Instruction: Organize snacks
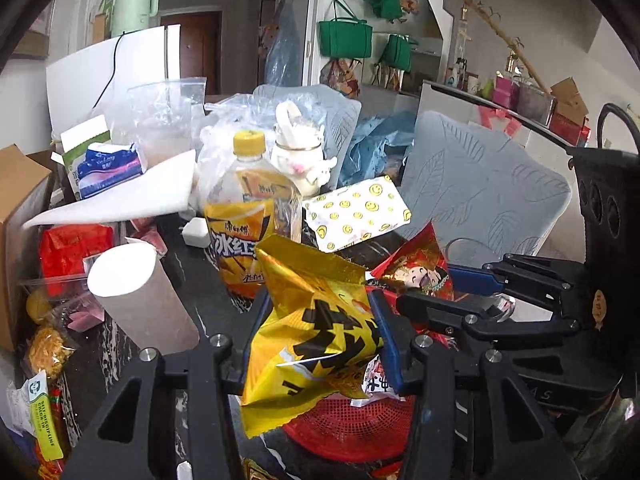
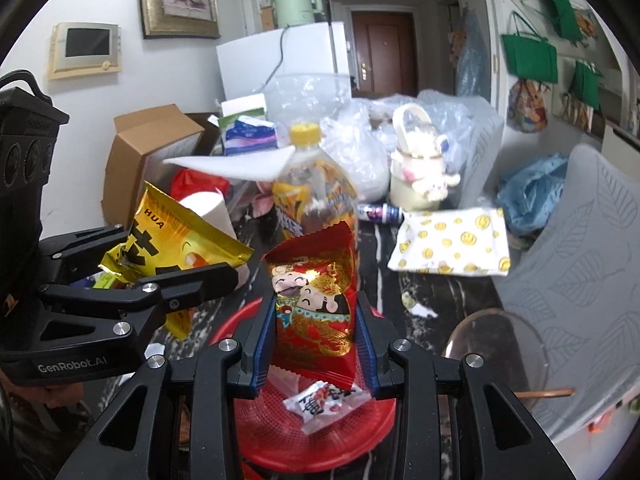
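Observation:
My left gripper [image 1: 320,312] is shut on a yellow-gold snack packet [image 1: 316,336] with black characters, held above a red mesh basket [image 1: 352,428]. Beside it on the right, my right gripper [image 2: 316,316] is shut on a red snack packet [image 2: 314,312] printed with cartoon figures, also over the red basket [image 2: 280,440]. A small white wrapped candy [image 2: 324,402] lies in the basket under the red packet. The right gripper shows in the left wrist view [image 1: 452,292] and the left one in the right wrist view [image 2: 168,268], each holding its packet.
A yellow-capped tea bottle [image 1: 248,216] stands just behind the basket on the dark marble table [image 1: 188,264]. Around it are a smiley-print pouch [image 1: 356,212], a white paper roll [image 1: 136,296], a cream plush jar [image 1: 300,160], plastic bags, and a glass bowl [image 2: 500,348] at right.

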The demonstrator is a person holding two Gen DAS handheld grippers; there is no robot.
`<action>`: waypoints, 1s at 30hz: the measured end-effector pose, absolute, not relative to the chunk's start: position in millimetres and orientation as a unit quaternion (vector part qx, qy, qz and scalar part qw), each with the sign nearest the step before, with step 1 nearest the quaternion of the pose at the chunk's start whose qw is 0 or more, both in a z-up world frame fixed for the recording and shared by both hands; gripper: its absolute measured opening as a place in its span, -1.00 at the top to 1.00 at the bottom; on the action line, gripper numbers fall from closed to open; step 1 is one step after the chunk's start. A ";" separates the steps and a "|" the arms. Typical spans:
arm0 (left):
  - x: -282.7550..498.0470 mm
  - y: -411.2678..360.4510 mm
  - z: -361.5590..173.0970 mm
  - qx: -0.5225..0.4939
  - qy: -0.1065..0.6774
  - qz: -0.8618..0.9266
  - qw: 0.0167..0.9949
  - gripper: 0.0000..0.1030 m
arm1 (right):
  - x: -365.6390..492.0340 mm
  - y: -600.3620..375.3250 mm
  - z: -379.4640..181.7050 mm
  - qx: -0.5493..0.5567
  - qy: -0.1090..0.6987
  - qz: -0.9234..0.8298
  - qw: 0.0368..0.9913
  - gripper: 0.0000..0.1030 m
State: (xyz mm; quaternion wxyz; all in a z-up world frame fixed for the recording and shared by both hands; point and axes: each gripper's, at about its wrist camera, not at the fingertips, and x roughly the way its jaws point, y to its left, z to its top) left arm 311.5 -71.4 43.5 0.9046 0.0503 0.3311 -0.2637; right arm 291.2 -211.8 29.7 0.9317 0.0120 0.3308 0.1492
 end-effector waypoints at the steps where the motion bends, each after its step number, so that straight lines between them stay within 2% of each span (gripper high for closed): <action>1: 312.9 -73.0 40.2 0.052 0.335 -0.263 0.903 0.09 | 292.4 -211.5 26.7 0.010 0.334 0.145 0.931 0.31; 15: 336.7 -87.4 -3.6 0.071 0.394 -0.247 0.882 0.09 | 304.7 -213.1 -8.7 -0.014 0.362 0.092 0.927 0.30; 30: 346.2 -90.0 -20.2 0.076 0.418 -0.234 0.875 0.09 | 307.1 -204.1 -20.8 -0.032 0.371 0.088 0.924 0.29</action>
